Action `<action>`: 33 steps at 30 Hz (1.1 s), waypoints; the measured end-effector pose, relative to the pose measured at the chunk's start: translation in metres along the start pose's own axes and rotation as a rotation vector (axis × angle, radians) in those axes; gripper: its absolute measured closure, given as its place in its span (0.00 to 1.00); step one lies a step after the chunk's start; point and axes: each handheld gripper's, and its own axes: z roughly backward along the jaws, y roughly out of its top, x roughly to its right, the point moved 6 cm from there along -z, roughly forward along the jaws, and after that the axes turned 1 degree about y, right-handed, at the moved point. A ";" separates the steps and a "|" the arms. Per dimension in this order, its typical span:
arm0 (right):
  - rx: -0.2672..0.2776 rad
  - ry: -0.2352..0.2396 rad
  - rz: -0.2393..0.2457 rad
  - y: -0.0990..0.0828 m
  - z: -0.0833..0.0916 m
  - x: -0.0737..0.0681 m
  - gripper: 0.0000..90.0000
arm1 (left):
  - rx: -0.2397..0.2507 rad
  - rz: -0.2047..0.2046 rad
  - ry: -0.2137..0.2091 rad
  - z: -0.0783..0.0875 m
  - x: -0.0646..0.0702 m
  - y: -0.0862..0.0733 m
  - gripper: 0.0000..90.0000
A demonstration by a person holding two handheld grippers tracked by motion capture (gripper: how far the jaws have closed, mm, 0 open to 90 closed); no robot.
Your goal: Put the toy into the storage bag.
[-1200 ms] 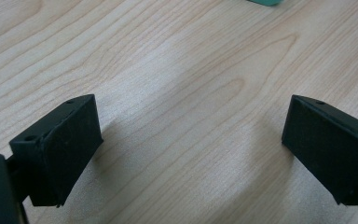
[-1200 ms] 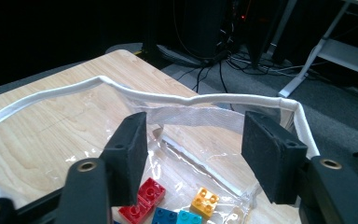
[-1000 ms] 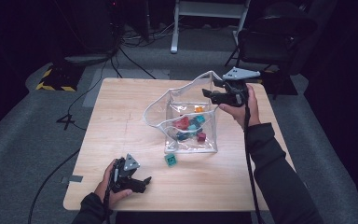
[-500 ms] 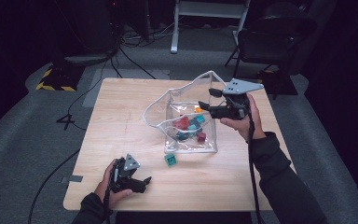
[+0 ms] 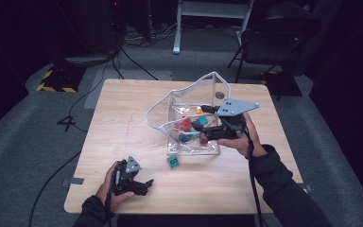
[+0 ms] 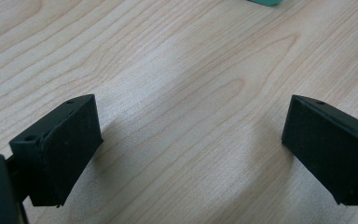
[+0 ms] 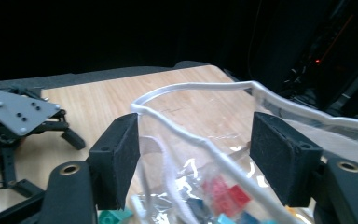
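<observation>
On the pale wooden table (image 5: 123, 113), toward its right half, stands the clear plastic bag (image 5: 189, 97) with its white-edged mouth gaping upward, and small coloured blocks (image 5: 185, 124) lie heaped in its bottom: red, teal, orange and dark ones. Your right gripper (image 5: 207, 122) reaches in from the bag's right side, level with the heap of blocks. Its jaws have just been opening, and in the right gripper view they stand well apart with the bag's white rim (image 7: 200, 140) running loosely between them; neither pad presses on it, so nothing is held there. One green block (image 5: 173, 162) lies alone on the table just in front of the bag's near edge, apart from the rest. Your left gripper (image 5: 144, 184) sits low at the near left edge of the table, well apart from the bag, pointing toward the right. In the left gripper view its jaws are spread wide over bare wood with nothing between them, and a sliver of the green block shows at the top edge.
</observation>
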 end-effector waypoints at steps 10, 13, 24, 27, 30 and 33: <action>-0.021 0.053 0.015 -0.023 -0.014 -0.025 0.36 | 0.000 0.000 0.000 0.000 0.000 0.000 0.05; -0.039 0.055 0.018 -0.033 -0.020 -0.031 0.36 | -0.001 0.000 -0.002 0.000 0.000 0.000 0.05; -0.066 0.104 0.002 -0.064 -0.036 -0.051 0.37 | -0.001 -0.001 0.000 0.000 0.000 0.000 0.05; -0.092 0.116 0.010 -0.075 -0.044 -0.059 0.37 | -0.001 -0.001 0.000 0.000 0.000 0.000 0.05; -0.110 0.134 0.003 -0.083 -0.051 -0.065 0.37 | 0.000 0.000 0.000 0.000 0.000 0.000 0.05; -0.121 0.144 -0.007 -0.088 -0.056 -0.068 0.37 | -0.003 -0.001 -0.002 0.000 0.000 0.000 0.05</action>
